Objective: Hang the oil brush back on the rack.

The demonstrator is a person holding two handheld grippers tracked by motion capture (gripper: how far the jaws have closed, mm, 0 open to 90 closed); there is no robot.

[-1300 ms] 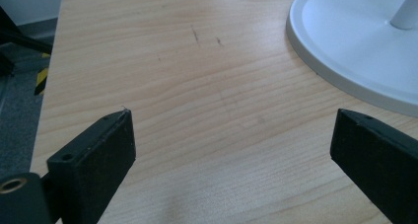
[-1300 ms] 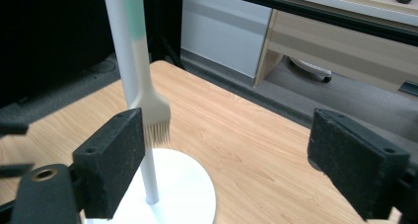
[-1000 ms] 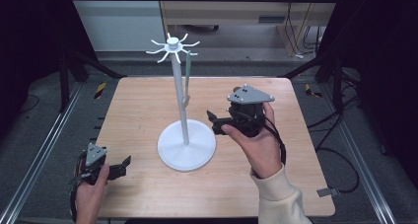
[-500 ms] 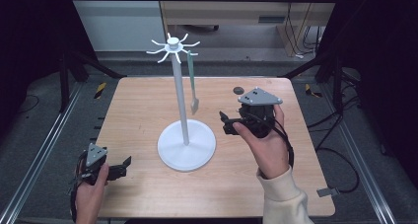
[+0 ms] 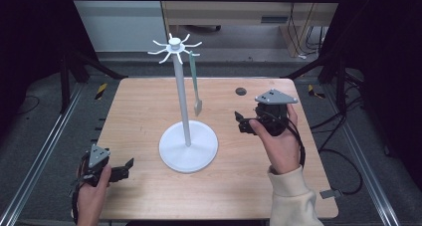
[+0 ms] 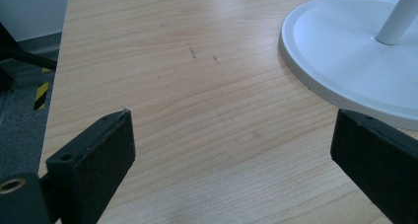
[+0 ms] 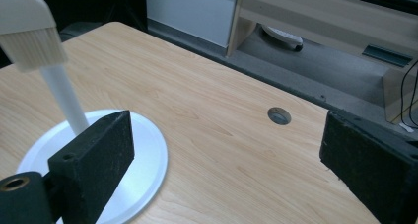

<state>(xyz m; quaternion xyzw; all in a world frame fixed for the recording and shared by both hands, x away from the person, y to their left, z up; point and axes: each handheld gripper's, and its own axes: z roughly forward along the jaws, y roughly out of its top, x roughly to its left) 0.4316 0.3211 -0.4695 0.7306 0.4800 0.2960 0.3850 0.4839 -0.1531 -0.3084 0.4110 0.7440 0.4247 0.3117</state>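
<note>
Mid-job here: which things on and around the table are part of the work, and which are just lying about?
Likely in play:
- white metal stand with hooked top
- pale green silicone brush hanging from a hook
- left gripper, right gripper, both open, empty

Lying about:
- round dark cable hole in wooden table
- yellow-black striped floor marker

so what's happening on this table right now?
A person holds a gripper in each hand at a wooden table. A white stand with hooks on top sits mid-table, and a brush hangs from one hook. The right gripper is to the right of the stand, jaws open and empty, pointing toward it. The left gripper sits low at the near left corner, also open and empty. Nothing is being gripped at this moment.
</note>
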